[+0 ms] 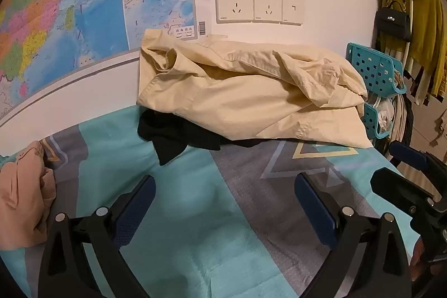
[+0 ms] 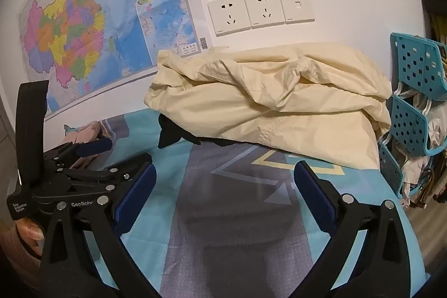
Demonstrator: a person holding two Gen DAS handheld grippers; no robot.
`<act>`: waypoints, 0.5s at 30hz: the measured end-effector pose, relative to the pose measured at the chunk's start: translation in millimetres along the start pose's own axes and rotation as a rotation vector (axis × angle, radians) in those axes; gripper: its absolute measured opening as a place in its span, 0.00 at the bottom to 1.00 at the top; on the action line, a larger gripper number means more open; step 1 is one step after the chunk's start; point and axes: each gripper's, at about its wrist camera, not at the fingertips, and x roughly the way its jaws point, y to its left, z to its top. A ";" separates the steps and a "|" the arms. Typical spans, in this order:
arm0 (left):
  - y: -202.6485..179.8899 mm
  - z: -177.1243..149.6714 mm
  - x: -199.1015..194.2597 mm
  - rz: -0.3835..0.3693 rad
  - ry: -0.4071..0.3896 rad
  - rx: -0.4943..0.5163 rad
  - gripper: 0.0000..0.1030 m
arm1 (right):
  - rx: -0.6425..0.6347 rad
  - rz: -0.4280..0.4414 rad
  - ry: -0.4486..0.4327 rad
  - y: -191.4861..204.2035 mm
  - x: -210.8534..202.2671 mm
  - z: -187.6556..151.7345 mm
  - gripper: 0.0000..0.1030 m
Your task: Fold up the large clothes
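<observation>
A crumpled cream garment (image 1: 245, 91) (image 2: 265, 102) lies in a heap at the far side of the bed against the wall. A black garment (image 1: 173, 136) (image 2: 173, 133) pokes out from under its left end. A bunched pink garment (image 1: 22, 200) (image 2: 83, 133) sits further left. My left gripper (image 1: 225, 186) (image 2: 117, 154) hovers open over the bare bedsheet (image 1: 195, 228), short of the heap, with nothing between its blue pads. My right gripper (image 2: 225, 175) (image 1: 402, 166) hangs beside it on the right, also open and holding nothing.
The teal and grey patterned sheet (image 2: 223, 214) covers the bed. A blue perforated basket rack (image 2: 413, 102) (image 1: 374, 69) with hangers stands at the right bed edge. The wall behind carries a map (image 2: 83, 32), sockets (image 2: 259, 10) and hanging clothes (image 1: 419, 32).
</observation>
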 end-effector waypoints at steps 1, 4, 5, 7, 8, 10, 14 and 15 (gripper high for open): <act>-0.1 -0.1 0.0 -0.001 0.000 -0.001 0.93 | -0.016 -0.002 0.008 1.7 0.6 0.2 0.94; -0.1 -0.5 -0.2 -0.003 0.001 -0.007 0.93 | -0.011 0.005 0.009 2.1 1.0 0.8 0.95; -0.2 -0.7 -0.1 -0.007 0.003 -0.009 0.93 | -0.010 0.000 0.006 0.1 0.7 2.6 0.94; -3.0 2.3 3.1 -0.005 0.011 -0.007 0.93 | -0.010 0.002 0.006 -0.4 1.6 4.0 0.94; -3.9 2.7 3.6 -0.008 0.012 -0.008 0.93 | -0.010 0.002 0.004 -0.7 1.9 4.7 0.95; -5.6 6.2 1.4 -0.006 0.008 -0.009 0.93 | -0.010 -0.005 0.004 0.0 3.3 4.9 0.95; -9.5 8.8 2.1 -0.008 0.010 -0.015 0.93 | -0.010 -0.010 0.004 -0.5 10.1 10.0 0.95; -2.1 6.8 2.1 -0.016 0.011 -0.017 0.93 | -0.015 -0.009 -0.004 0.4 3.0 7.4 0.94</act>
